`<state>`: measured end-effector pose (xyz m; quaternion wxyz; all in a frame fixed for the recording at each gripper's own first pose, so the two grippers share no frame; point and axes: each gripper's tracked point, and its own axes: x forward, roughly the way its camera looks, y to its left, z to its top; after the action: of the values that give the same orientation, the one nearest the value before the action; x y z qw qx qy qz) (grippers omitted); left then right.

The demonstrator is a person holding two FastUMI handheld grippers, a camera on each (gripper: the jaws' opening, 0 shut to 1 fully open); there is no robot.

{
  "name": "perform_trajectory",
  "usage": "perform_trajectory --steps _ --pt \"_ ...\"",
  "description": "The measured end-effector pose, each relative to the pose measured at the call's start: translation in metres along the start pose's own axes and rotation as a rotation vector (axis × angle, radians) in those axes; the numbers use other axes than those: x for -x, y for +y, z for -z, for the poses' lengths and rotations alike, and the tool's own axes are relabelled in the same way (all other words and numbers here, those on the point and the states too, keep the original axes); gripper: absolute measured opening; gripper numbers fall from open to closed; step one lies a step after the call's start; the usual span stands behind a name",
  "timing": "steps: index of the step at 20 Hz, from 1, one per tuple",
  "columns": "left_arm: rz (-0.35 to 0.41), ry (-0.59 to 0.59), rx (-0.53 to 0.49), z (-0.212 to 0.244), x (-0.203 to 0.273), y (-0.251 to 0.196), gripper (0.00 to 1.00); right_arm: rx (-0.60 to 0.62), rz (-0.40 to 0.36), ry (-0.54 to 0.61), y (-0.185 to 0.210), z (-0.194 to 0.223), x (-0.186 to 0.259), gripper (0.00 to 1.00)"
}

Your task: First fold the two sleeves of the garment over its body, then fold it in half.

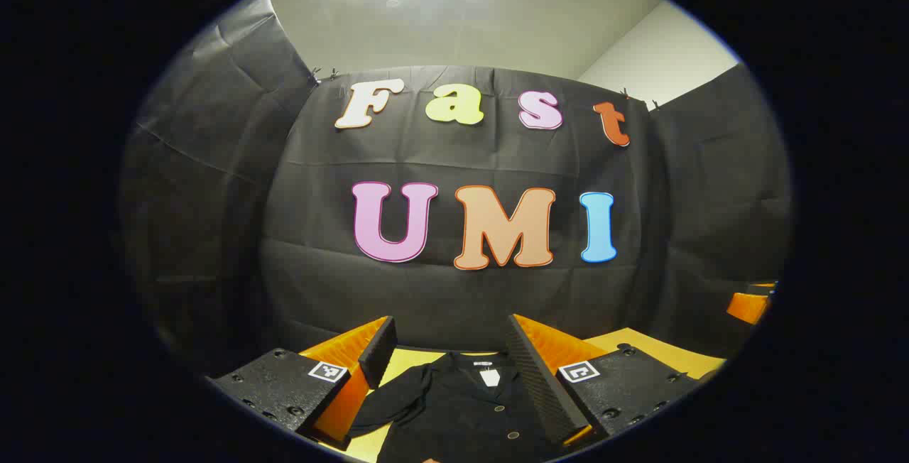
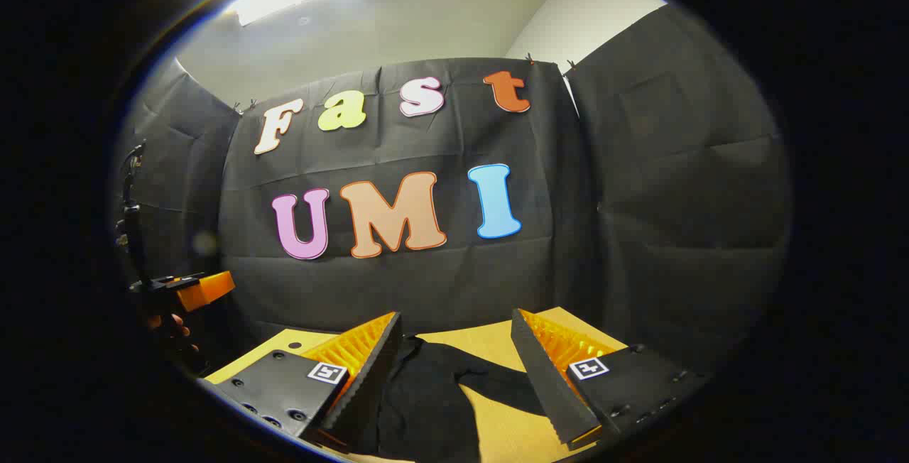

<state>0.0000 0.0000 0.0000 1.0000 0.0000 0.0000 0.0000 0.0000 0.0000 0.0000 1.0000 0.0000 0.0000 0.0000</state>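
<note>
While over garment [image 1: 454, 406], claws (both agape).

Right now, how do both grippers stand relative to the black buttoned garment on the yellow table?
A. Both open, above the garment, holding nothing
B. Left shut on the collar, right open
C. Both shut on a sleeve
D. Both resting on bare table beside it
A: the left gripper and right gripper both have spread fingers, with the black buttoned garment lying flat on the yellow table between them, ungripped.

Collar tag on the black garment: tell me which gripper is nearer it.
Left, likely. The left gripper hangs open with the tag straight ahead; the right gripper faces a sleeve, off to the side.
</note>
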Motion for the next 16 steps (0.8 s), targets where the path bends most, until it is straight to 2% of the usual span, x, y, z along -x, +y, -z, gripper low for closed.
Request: perform_trajectory --steps 1,2,3,4,6,9,12,16 --pt "0.001 0.0 0.005 0.001 0.0 0.0 0.9 0.007 0.004 0.004 -0.001 0.001 0.0 0.94" --pt "-0.001 -0.003 0.012 0.0 0.001 0.001 0.91 0.013 0.007 0.009 -0.001 0.002 0.001 0.97" --pt "-0.005 -0.005 0.019 0.001 0.002 0.003 0.91 0.016 0.007 0.015 -0.001 0.004 0.001 0.94" --pt "-0.009 -0.001 0.021 0.002 0.002 0.004 0.92 0.016 0.007 0.019 -0.001 0.005 0.001 0.97" --pt "-0.018 0.007 0.02 0.005 0.001 0.007 0.92 0.016 0.006 0.025 -0.001 0.007 0.002 0.94" --pt "-0.03 0.018 0.026 0.01 0.004 0.01 0.9 0.024 0.003 0.033 -0.001 0.009 0.002 1.0" --pt "-0.037 0.014 0.031 0.008 0.008 0.012 0.9 0.024 -0.003 0.021 -0.001 0.006 0.002 0.94" --pt "-0.043 0.01 0.021 0.005 0.008 0.012 0.9 0.012 -0.006 0.028 -0.004 0.008 0.0 0.97"
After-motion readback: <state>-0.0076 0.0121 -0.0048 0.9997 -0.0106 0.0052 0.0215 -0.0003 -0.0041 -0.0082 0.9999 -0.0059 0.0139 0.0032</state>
